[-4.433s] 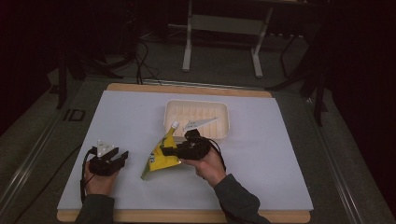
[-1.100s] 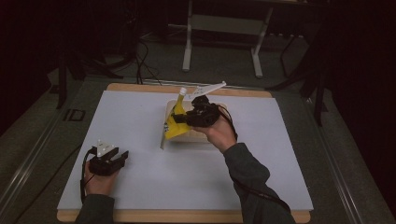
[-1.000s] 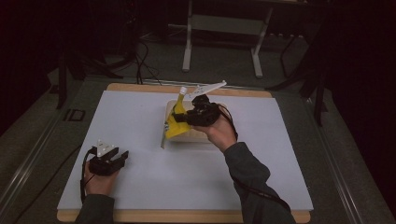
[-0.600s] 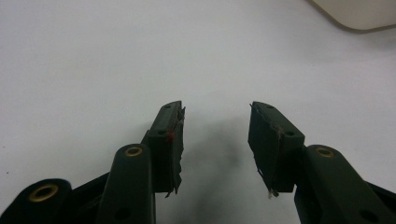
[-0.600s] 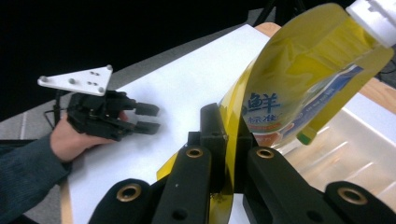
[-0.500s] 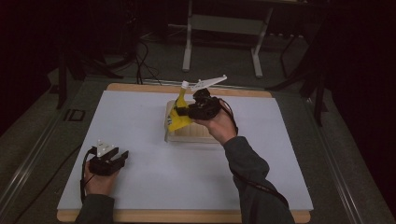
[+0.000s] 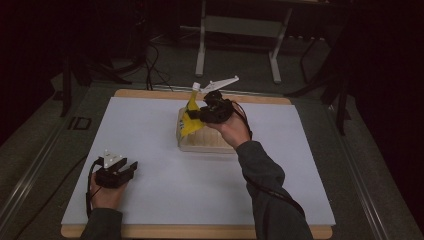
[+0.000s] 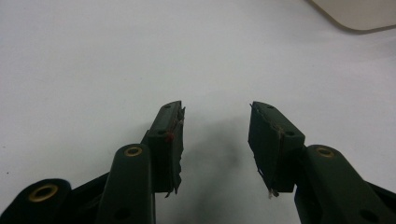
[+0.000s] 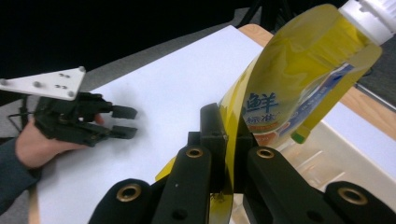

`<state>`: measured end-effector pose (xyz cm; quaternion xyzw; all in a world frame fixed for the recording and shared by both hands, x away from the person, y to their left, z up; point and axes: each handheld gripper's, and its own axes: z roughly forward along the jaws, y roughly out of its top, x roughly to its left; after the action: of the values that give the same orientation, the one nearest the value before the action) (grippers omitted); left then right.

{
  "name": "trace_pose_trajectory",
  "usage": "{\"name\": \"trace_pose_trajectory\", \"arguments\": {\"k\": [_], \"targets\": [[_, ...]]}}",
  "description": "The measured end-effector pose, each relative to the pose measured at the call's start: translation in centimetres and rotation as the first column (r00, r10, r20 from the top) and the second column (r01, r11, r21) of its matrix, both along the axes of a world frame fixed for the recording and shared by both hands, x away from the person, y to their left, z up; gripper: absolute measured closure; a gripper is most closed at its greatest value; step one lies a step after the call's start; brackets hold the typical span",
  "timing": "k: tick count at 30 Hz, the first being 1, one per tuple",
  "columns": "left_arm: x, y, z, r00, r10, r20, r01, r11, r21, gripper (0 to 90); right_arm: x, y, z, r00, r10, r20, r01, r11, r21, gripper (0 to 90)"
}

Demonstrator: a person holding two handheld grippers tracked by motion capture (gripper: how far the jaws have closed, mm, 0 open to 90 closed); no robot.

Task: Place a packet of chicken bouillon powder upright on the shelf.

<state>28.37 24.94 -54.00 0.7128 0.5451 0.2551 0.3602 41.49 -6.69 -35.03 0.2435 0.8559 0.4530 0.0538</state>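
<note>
Over the tray (image 7: 206, 145), your right gripper (image 9: 229, 140) pinches the yellow pouch (image 9: 299, 79) by its lower edge, cap up. Your left gripper (image 8: 215, 140) rests spread and empty on the white mat (image 7: 150, 130). Judged step: placing; next, lower and release.

left claw (image 8: 215, 140): black jaws, brass-ringed screw holes, frayed dark pads (image 8: 173, 140) | grey three-cornered plate with small holes, black cable | right claw (image 9: 227, 140): black jaws, brass-ringed screws, same plate | sleeves (image 7: 267, 192): long, dark grey-blue
</note>
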Motion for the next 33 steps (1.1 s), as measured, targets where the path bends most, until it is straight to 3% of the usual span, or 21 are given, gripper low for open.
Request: {"name": "trace_pose_trajectory", "arguments": {"k": [16, 29, 33], "targets": [[0.0, 0.0, 0.0, 1.0000, -0.002, 0.000, 0.002, 1.0000, -0.003, 54.4, 1.5, 0.9, 0.0, 0.9986, -0.046, 0.025, 0.046, 0.999, -0.012, 90.0], [0.0, 0.0, 0.0, 1.0000, -0.002, 0.001, 0.002, 1.0000, -0.004, 54.3, 1.7, 1.9, -1.3, 0.9992, -0.037, -0.012, 0.037, 0.999, -0.039, 89.9], [0.0, 0.0, 0.0, 1.0000, -0.001, 0.002, 0.001, 1.0000, -0.005, 54.3, 2.0, 2.1, -1.7, 0.9967, -0.072, -0.038, 0.070, 0.997, -0.043, 89.8]]}}
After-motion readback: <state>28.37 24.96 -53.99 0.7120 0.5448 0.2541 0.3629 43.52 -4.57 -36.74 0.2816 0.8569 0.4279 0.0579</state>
